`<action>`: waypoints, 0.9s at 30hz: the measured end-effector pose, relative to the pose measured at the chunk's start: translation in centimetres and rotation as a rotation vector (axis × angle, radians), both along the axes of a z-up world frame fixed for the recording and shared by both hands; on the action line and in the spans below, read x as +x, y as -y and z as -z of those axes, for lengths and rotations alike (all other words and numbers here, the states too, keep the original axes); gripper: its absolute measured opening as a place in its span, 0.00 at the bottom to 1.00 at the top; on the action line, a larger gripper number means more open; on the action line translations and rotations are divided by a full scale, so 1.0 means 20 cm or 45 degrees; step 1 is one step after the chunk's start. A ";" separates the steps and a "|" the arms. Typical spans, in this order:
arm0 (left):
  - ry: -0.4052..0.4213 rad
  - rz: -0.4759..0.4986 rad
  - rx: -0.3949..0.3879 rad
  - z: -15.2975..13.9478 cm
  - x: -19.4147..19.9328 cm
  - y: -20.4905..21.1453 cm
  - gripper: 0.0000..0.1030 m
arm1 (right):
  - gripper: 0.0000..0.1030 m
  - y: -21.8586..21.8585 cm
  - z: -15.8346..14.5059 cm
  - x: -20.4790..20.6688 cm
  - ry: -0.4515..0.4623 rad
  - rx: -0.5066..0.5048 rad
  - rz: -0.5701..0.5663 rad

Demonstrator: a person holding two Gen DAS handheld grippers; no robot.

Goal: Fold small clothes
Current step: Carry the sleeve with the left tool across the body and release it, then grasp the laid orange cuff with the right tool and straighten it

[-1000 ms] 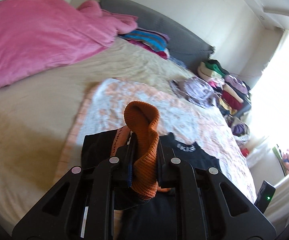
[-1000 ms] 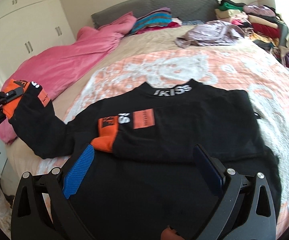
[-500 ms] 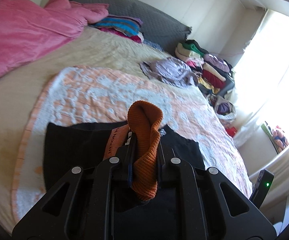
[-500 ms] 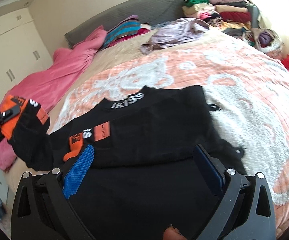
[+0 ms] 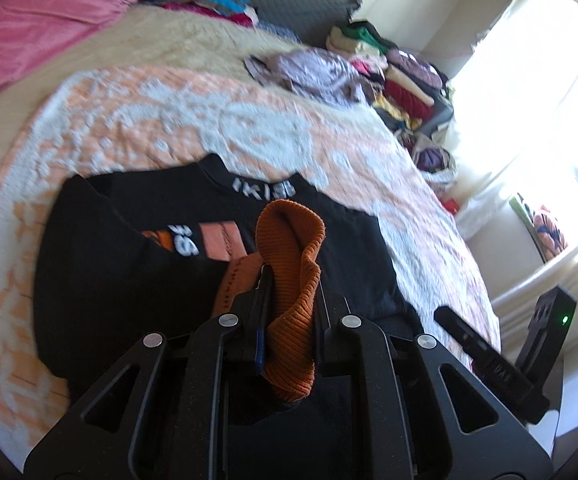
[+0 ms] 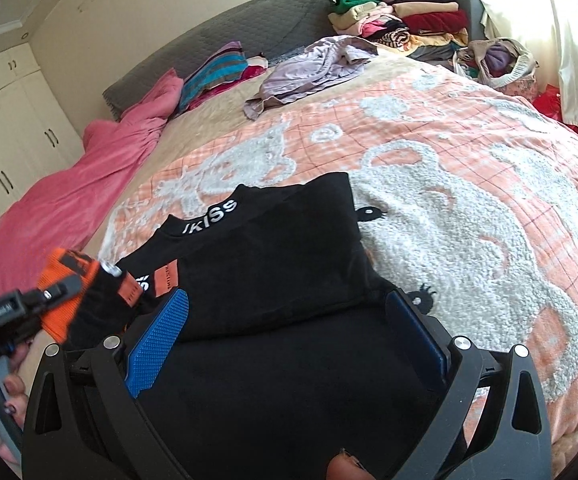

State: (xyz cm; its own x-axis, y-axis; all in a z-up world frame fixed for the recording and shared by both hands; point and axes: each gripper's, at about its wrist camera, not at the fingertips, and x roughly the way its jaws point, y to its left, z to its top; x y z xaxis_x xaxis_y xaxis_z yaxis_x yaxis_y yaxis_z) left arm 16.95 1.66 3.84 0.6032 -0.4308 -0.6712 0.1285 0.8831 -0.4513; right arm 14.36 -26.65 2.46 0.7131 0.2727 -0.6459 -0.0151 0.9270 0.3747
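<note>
Orange ribbed cuff (image 5: pixel 293 280) clamped in left tool (image 5: pixel 289 308), over black sweater (image 5: pixel 137 280) lying on bed's blanket (image 5: pixel 209 120); collar print blurred, maybe "IKISS". Right view: right tool (image 6: pixel 285 340) spread wide, empty, over sweater body; collar reads "IKISS". Risk: thick cuff slips out mid-carry, so sleeve lands crooked.

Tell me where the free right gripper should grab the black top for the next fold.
Probably the black top's bottom hem, right below the open right gripper, approached from above at its near edge: it lies flat and unfolded there, clear of the sleeve the left gripper holds.
</note>
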 end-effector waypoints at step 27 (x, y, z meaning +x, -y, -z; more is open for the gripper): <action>-0.027 -0.195 0.158 0.05 -0.04 -0.28 0.81 | 0.74 -0.47 0.26 0.06 -0.196 -0.026 -0.333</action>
State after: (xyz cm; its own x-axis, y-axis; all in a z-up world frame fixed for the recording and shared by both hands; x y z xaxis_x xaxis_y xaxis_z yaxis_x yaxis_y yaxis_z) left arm 16.19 7.23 2.94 0.6404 -0.2481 -0.7269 -0.0203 0.9406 -0.3389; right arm 15.58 -17.29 -2.81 0.5134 0.4201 -0.7483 -0.1988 0.9065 0.3725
